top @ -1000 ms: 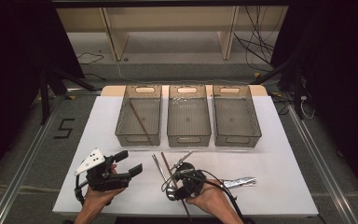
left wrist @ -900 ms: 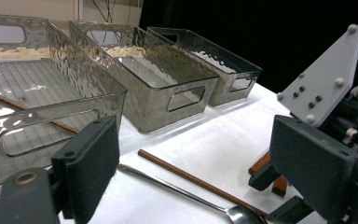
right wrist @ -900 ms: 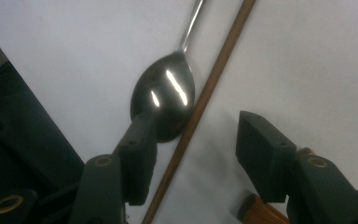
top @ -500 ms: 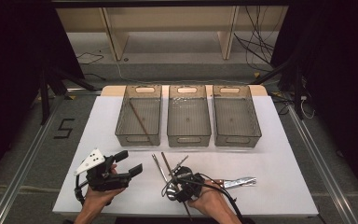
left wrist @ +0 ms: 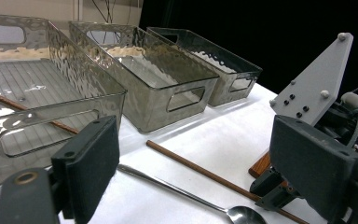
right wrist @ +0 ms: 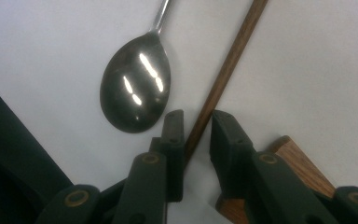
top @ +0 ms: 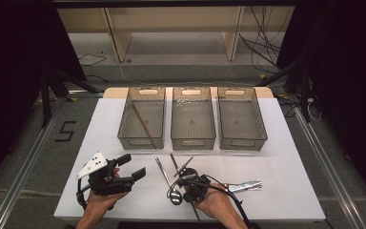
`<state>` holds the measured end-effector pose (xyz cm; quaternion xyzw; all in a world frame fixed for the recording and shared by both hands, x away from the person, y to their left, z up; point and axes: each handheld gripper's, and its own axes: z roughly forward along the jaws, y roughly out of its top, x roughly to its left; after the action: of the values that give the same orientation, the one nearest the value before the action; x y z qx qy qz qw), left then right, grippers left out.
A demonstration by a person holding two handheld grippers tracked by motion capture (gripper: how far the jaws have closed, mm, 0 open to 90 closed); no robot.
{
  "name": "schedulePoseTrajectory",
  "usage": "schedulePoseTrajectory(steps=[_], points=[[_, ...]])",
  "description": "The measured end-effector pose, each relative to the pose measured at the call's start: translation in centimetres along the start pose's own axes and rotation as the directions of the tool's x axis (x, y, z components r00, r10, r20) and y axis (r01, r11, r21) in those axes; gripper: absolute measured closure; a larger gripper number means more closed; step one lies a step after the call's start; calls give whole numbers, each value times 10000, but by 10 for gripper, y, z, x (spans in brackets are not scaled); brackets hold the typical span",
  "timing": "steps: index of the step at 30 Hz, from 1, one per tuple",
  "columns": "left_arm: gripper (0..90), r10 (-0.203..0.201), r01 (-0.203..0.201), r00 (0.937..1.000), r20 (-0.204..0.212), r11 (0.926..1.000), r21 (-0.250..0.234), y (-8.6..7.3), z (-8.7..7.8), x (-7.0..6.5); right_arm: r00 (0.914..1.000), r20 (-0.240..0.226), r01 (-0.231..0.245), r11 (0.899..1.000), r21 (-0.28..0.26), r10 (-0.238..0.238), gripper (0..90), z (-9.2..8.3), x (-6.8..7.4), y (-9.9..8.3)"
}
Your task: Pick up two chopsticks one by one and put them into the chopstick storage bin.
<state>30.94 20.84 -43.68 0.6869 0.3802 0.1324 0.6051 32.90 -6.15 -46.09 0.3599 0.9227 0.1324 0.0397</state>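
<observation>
On the white table we count three clear bins, and the sorting has barely begun: the left bin holds one wooden chopstick, while the middle bin and the right bin look bare. At the near left our left gripper hangs over the table with its jaws spread wide and nothing between them. Right of it a metal spoon lies loose, bowl toward us. Beside the spoon our right gripper points down at a second chopstick, which lies on the table between its jaws; these have just been closing, and a slim gap on each side suggests to us that the pinch is not yet made. Further right, a wooden handle and a shiny utensil wait unsorted, so most of the job remains
</observation>
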Motion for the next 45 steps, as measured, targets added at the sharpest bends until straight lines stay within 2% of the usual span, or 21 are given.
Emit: schedulePoseTrajectory(steps=[11, 13, 21, 26, 31, 37, 39, 45], points=[[154, -2, 2, 10000, 0, 10000, -3, 0, 0, 0, 9955, 186, -928, 9956, 110, 926, 797, 0, 2, 2], [154, 3, -3, 10000, -4, 10000, -1, 0, 0, 0, 9943, 105, -1064, 9941, 205, 1062, 799, -1, 1, 3], [154, -1, 1, 10000, -12, 10000, 0, 0, 0, 0, 9934, 53, -1147, 9928, 337, 1146, 801, 0, 0, 5], [154, 9, -9, 10000, -13, 10000, 2, 0, 0, 0, 9918, 401, -1231, 9915, 428, 1215, 793, 0, 5, 7], [154, 0, 0, 10000, -20, 10000, 10, 0, 0, 0, 9909, 470, -1279, 9909, 424, 1259, 787, 1, 6, 8], [154, 27, -27, 10000, -15, 10000, 21, 0, 0, 0, 9917, 446, -1227, 9916, 407, 1208, 806, 1, 6, 7], [154, 17, -17, 10000, -17, 10000, 7, 0, 0, 0, 9916, 379, -1251, 9915, 353, 1237, 853, 0, 5, 7], [154, 21, -21, 10000, -10, 10000, 6, 0, 0, 0, 9900, 216, -1401, 9897, 299, 1395, 854, 0, 4, 5]])
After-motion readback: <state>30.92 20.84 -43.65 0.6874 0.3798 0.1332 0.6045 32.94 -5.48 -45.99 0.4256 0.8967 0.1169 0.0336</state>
